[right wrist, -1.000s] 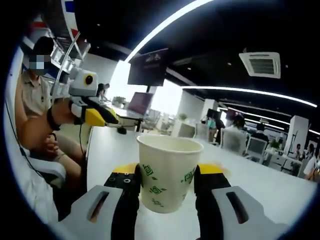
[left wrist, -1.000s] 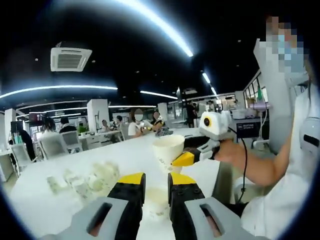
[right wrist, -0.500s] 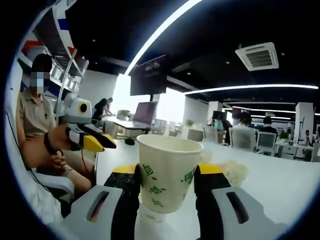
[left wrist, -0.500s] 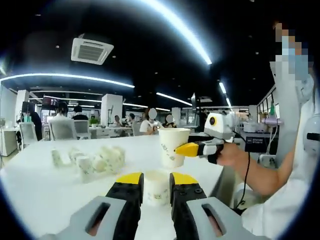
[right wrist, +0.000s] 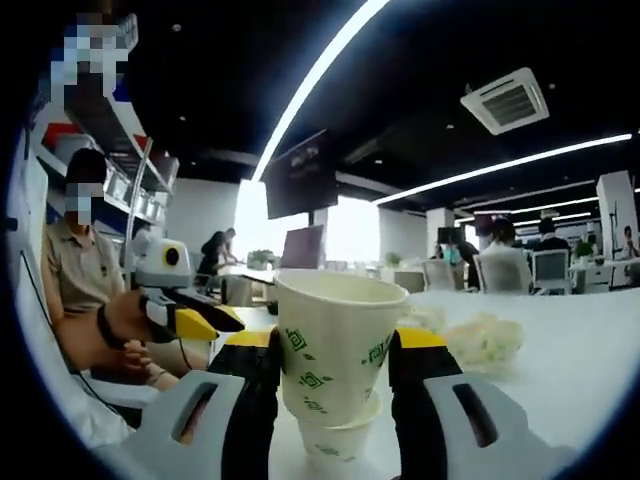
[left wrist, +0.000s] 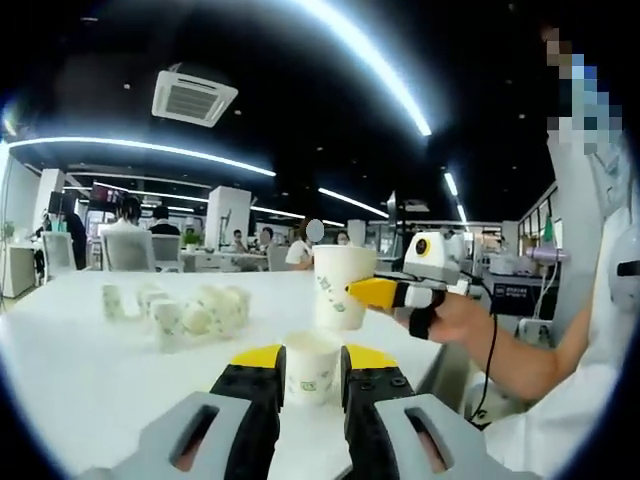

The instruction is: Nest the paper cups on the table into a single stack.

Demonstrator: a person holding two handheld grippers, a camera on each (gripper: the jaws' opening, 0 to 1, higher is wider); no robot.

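Cups now line up: my right tongs (right wrist: 330,372) grip the upper paper cup (right wrist: 332,345), brought over since a second ago above the lower cup (left wrist: 311,368) clamped by my left tongs (left wrist: 312,362) near the desk's (left wrist: 90,360) near edge, ready for nesting.

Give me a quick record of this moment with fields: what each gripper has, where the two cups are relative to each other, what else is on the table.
left gripper: shut on a paper cup, held upright
right gripper: shut on a second paper cup, held upright
cup relation: the right gripper's cup sits directly above the left gripper's, its base at or just inside that rim
remaining cups: a loose cluster on the white table, some on their sides
stack status: nesting of the two held cups under way, not fully seated
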